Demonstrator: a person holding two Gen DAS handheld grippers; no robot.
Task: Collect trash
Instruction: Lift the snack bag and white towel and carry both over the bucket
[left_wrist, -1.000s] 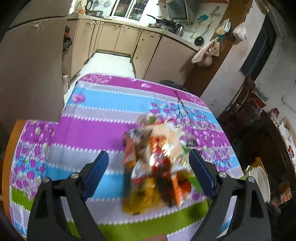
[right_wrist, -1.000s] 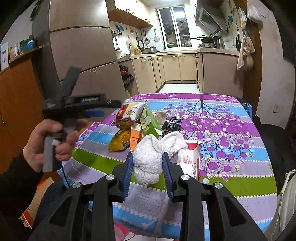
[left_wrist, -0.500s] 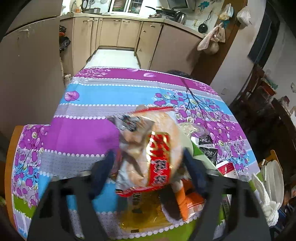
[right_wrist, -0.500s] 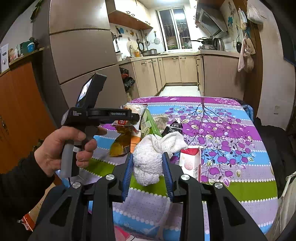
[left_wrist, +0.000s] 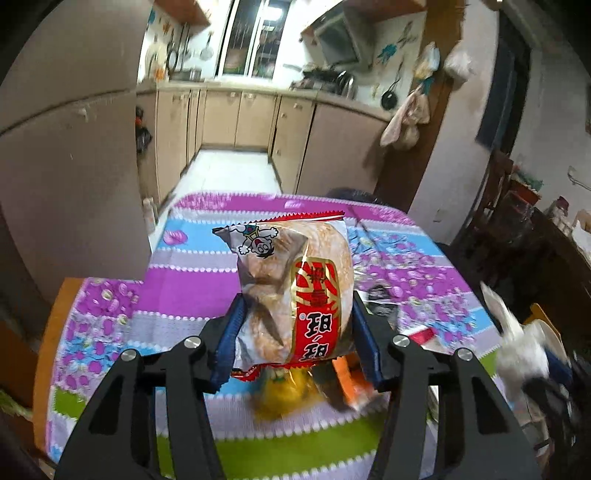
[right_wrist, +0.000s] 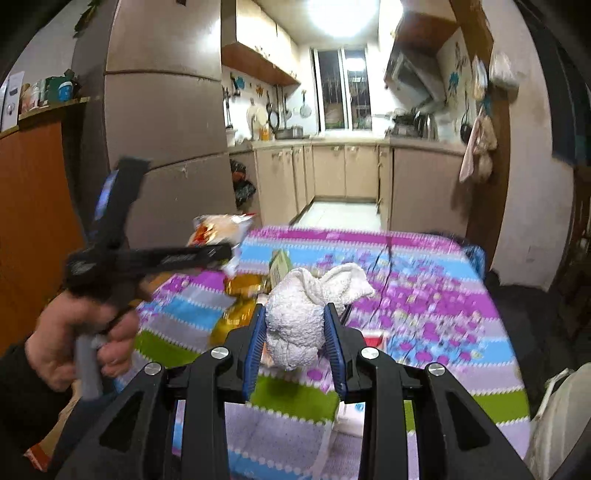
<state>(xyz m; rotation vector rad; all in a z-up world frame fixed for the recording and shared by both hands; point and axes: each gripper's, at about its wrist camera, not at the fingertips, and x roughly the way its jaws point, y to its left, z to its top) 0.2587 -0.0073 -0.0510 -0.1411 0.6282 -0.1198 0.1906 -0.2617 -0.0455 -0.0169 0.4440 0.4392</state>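
Observation:
A puffed snack bag (left_wrist: 291, 258) with a red label hangs above the table, and my left gripper (left_wrist: 297, 299) has its jaws closing on it, blue pads pressed to both sides. From the right wrist view the same bag (right_wrist: 221, 227) sticks out of the left gripper (right_wrist: 225, 253), held up by a hand (right_wrist: 74, 336). My right gripper (right_wrist: 295, 308) is shut on a bunched white cloth (right_wrist: 314, 284). More wrappers lie below: a yellow one (left_wrist: 284, 391), an orange one (left_wrist: 351, 384) and a black one (left_wrist: 380, 295).
The table wears a striped floral cloth (left_wrist: 184, 280). A green box (right_wrist: 280, 262) and a red-and-white carton (left_wrist: 421, 334) lie among the wrappers. A tall grey fridge (right_wrist: 166, 147) stands left of the table. A pale bag (right_wrist: 561, 424) hangs at the near right corner.
The left jaws closed from wide apart onto the snack bag and lifted it off the pile. The right gripper rose a little, still holding the cloth.

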